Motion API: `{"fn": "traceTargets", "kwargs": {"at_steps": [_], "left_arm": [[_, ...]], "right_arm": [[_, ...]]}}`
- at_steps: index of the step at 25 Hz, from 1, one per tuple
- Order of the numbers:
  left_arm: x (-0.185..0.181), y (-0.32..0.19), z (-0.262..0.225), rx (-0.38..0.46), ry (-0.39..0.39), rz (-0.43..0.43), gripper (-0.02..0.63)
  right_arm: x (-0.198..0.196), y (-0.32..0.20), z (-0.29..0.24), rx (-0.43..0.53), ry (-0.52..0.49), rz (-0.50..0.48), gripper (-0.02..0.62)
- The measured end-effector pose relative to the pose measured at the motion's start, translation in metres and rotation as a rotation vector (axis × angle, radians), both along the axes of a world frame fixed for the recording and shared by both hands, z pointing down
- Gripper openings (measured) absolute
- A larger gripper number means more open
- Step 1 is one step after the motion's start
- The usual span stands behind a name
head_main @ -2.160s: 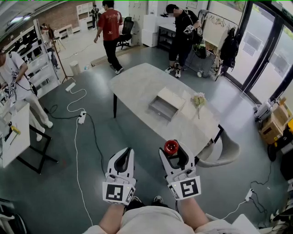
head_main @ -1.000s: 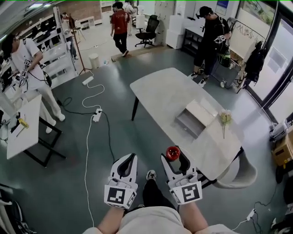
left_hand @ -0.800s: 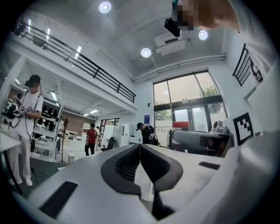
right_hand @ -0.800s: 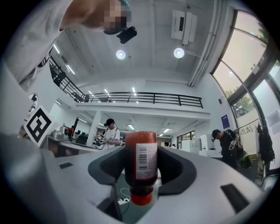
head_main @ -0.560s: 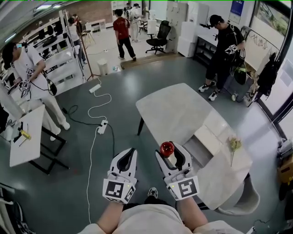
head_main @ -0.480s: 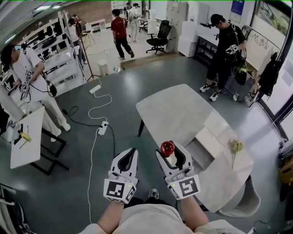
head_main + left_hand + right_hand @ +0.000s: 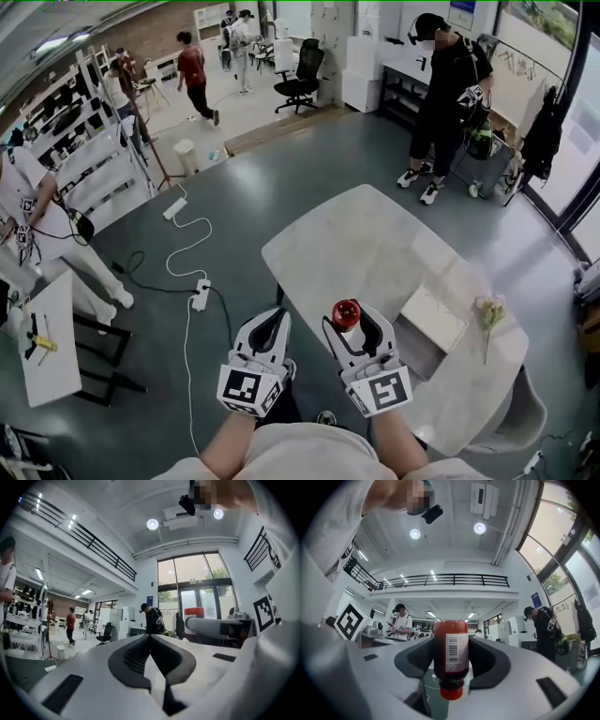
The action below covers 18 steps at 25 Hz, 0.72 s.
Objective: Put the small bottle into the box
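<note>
A small red bottle (image 7: pixel 346 313) with a barcode label (image 7: pixel 451 652) is clamped between the jaws of my right gripper (image 7: pixel 350 321), its cap end toward the gripper body. The right gripper (image 7: pixel 451 660) hangs over the near edge of the white table (image 7: pixel 361 246). On that table's right part lies the open box (image 7: pixel 429 327), a shallow drawer-like tray, apart from the bottle and further right. My left gripper (image 7: pixel 271 325) is held beside the right one over the floor; its jaws (image 7: pixel 150 639) meet with nothing between them.
A bunch of flowers (image 7: pixel 488 312) lies on the table right of the box. A chair (image 7: pixel 525 422) stands at the table's near right. A cable and power strip (image 7: pixel 199 298) lie on the floor to the left. People stand and walk further off; one (image 7: pixel 441 89) is beyond the table.
The table and box have come closer and now sit under and right of the right gripper. Both grippers keep their pose; the red bottle stays held.
</note>
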State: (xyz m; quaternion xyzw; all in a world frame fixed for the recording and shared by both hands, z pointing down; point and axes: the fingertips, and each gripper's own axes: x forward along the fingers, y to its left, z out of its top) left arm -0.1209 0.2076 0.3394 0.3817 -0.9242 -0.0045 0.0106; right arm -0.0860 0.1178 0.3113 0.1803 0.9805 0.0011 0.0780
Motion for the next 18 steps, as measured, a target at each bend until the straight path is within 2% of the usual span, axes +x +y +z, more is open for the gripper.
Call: {"fn": "traceTargets", "kwargs": {"at_steps": [6,10,13,18], "left_arm": [[-0.092,-0.068,-0.006,-0.001,-0.002,0.237,0.026],[-0.135,-0.108,0.006,-0.008,0.026,0.401,0.026],[-0.142,-0.146,0.019,-0.006,0.061,0.547,0.026],[-0.117,-0.207,0.038,-0.025,0.112,0.832,0.026]], "right_arm": [[-0.073,-0.054,0.002,-0.036,0.025,0.205,0.233],[-0.104,-0.088,0.009,-0.051,0.039,0.380,0.233],[-0.102,-0.117,0.021,-0.061,0.073,0.535,0.233],[-0.068,-0.153,0.034,-0.075,0.105,0.813,0.233]]}}
